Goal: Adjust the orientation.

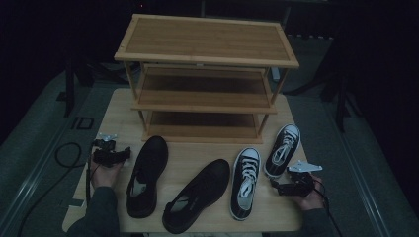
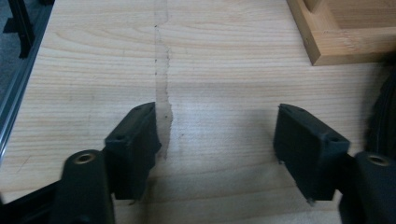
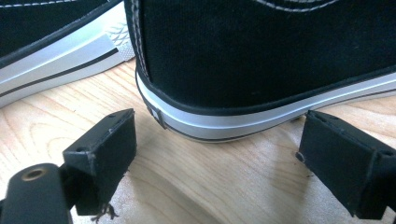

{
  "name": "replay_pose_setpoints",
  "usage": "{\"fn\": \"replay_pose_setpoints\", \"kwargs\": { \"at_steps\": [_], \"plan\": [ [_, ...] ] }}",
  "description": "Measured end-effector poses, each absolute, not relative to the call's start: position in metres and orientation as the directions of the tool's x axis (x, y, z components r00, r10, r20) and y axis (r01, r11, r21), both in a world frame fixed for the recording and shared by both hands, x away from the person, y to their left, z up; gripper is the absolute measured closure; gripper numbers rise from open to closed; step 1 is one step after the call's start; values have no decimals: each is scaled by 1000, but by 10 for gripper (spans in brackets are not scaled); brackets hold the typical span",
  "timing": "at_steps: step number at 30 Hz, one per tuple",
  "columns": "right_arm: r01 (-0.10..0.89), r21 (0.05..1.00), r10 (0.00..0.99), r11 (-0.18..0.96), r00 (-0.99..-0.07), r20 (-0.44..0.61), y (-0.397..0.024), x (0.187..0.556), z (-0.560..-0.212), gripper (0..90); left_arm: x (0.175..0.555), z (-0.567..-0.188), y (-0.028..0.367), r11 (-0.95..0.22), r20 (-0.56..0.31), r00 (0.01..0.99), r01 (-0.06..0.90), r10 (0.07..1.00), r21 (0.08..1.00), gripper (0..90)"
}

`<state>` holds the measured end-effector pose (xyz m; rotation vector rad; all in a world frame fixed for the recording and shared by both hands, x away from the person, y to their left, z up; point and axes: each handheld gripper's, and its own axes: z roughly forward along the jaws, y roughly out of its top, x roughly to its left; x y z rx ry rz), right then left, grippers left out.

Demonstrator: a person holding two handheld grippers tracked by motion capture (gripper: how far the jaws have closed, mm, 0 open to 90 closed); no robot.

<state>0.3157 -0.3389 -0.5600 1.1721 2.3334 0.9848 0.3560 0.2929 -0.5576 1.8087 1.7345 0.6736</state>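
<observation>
Pale wooden table [image 1: 123,106] carries a three-tier bamboo shoe rack [image 1: 205,74] at its far side, with four shoes in front. Left gripper [image 1: 123,154] rests near the left black leather shoe [image 1: 146,175], jaws wide, nothing between. Right gripper [image 1: 276,186], jaws apart and empty, sits just beside the right canvas sneaker [image 1: 282,150], facing its heel [image 3: 261,60].

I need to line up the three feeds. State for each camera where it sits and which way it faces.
High view: above the person's side, facing forward and down on the table, wooden rack, four shoes; both forearms, left gripper, right gripper.
Left gripper view: on the left gripper, facing bare tabletop and the rack's corner; open jaws.
Right gripper view: on the right gripper, facing a black sneaker's heel; open jaws.
Shared: the table, the rack, that sneaker.
</observation>
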Motion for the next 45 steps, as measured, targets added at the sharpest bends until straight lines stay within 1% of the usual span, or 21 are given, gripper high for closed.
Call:
{"fn": "replay_pose_setpoints", "kwargs": {
  "at_steps": [1, 2, 4, 6, 10, 16, 18, 19, 21, 23, 24, 25, 26, 27, 28, 29, 30, 31, 42, 43, 45],
  "plan": [
    [560, 717, 802, 417, -597, 0, -339, 316, -560, 112, 355, -557, 294, -25, -14, 47, 731, 999, 682, 421],
    [559, 717, 802, 417, -597, 0, -339, 316, -560, 111, 354, -556, 295, -31, -13, 55, 735, 998, 677, 443],
    [560, 717, 802, 417, -597, 0, -339, 316, -560, 111, 352, -554, 297, -35, -22, 67, 741, 997, 671, 453],
    [560, 717, 802, 417, -597, 0, -339, 316, -560, 111, 349, -550, 299, -38, -37, 84, 739, 996, 673, 482],
    [560, 717, 802, 417, -597, 0, -339, 316, -560, 111, 343, -540, 301, -49, -64, 126, 735, 990, 676, 501],
    [560, 716, 802, 417, -597, 0, -339, 316, -560, 111, 338, -524, 298, -102, -65, 198, 729, 978, 677, 503],
    [560, 716, 802, 417, -597, 0, -339, 316, -560, 111, 338, -521, 296, -122, -65, 222, 730, 973, 673, 544],
    [560, 716, 802, 417, -597, 0, -339, 316, -560, 111, 339, -520, 295, -131, -63, 233, 730, 971, 671, 544],
    [559, 717, 802, 416, -597, 0, -339, 316, -560, 111, 340, -519, 292, -142, -58, 242, 730, 969, 669, 574],
    [559, 717, 802, 417, -597, 0, -339, 316, -560, 111, 341, -519, 290, -154, -56, 256, 727, 965, 669, 610],
    [560, 716, 802, 417, -597, 0, -339, 316, -560, 111, 341, -519, 287, -178, -41, 274, 726, 961, 664, 661],
    [560, 717, 802, 416, -597, 0, -339, 316, -560, 111, 341, -519, 287, -178, -41, 274, 726, 961, 664, 693],
    [560, 717, 802, 416, -597, 0, -339, 316, -560, 111, 342, -519, 285, -186, -40, 282, 726, 959, 662, 693],
    [560, 716, 802, 417, -597, 0, -339, 316, -560, 111, 342, -519, 283, -197, -39, 294, 727, 955, 658, 766],
    [560, 717, 802, 416, -597, 0, -339, 316, -560, 111, 342, -519, 281, -206, -35, 302, 725, 953, 657, 799],
    [560, 717, 802, 416, -597, 0, -339, 316, -560, 111, 343, -519, 280, -216, -30, 310, 726, 950, 653, 799],
    [559, 717, 802, 417, -597, 0, -339, 316, -560, 111, 343, -519, 278, -225, -30, 319, 727, 947, 649, 836],
    [559, 717, 802, 417, -598, 0, -339, 316, -560, 111, 344, -519, 277, -234, -28, 330, 725, 944, 648, 892],
    [559, 717, 802, 416, -597, 0, -339, 316, -560, 111, 348, -522, 257, -333, -38, 446, 720, 894, 608, 900],
    [559, 717, 802, 417, -597, 0, -339, 316, -560, 111, 349, -522, 255, -346, -23, 451, 717, 892, 605, 900],
    [559, 717, 802, 417, -597, 0, -339, 316, -560, 111, 351, -521, 252, -357, -27, 463, 717, 886, 599, 900]
  ]
}}
